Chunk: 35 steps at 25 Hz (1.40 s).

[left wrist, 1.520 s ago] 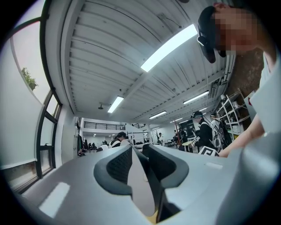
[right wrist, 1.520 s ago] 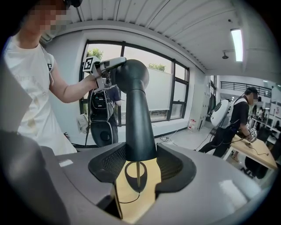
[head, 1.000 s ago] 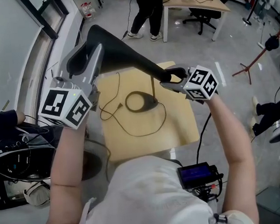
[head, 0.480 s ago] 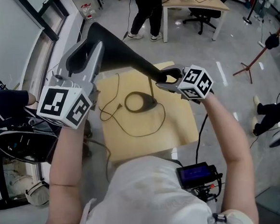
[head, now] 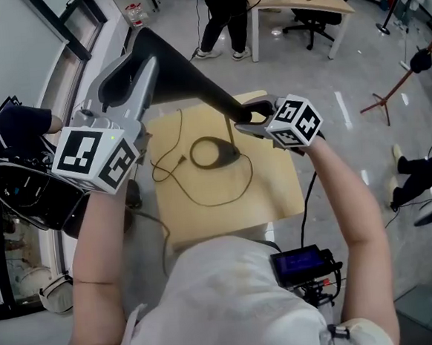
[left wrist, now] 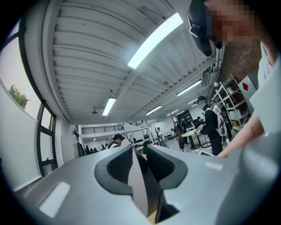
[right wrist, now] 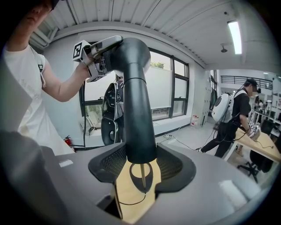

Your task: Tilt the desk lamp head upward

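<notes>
Fingers point(left wrist: 115, 172) of the left gripper point(left wrist: 139, 159) pinch the thin edge of the lamp head point(left wrist: 137, 184). The right gripper point(right wrist: 141, 166) clamps the lamp arm point(right wrist: 134, 110), which rises from the far half of the wooden table point(head: 277, 193). Tilting seems under way, and the next move probably calls for raising the head's end while the arm is steadied.

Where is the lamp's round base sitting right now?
In the head view, the lamp base sits on the small wooden table, just below-left of the right claw, its cord looping leftward.
</notes>
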Available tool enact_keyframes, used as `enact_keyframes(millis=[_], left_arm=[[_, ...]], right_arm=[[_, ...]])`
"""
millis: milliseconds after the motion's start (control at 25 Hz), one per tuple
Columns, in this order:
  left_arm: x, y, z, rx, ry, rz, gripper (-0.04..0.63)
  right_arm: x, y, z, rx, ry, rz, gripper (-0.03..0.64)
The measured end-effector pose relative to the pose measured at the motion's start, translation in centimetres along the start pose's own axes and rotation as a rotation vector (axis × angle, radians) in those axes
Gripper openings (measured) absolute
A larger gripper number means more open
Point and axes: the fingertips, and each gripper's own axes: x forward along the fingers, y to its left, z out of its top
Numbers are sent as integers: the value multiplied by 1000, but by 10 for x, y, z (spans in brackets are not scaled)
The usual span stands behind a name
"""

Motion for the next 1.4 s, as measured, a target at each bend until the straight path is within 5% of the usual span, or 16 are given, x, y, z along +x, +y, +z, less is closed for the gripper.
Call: enact_keyframes(millis=[360,880,1200,1400], left_arm=[[-13,26,-19,-17,19,71,78],[-28,59,-51,-131,45,159,110],[-69,1,-45,-159,33,98,97],[-107,-44,-86,-276,71,29,36]], right_arm=[[21,-6,3,-124,29,-86,223],[1,-35,6,44,-122,-120,181],[-65,5,6,51,-189,-190,119],[-105,56,-29,210,-306,-239,58]])
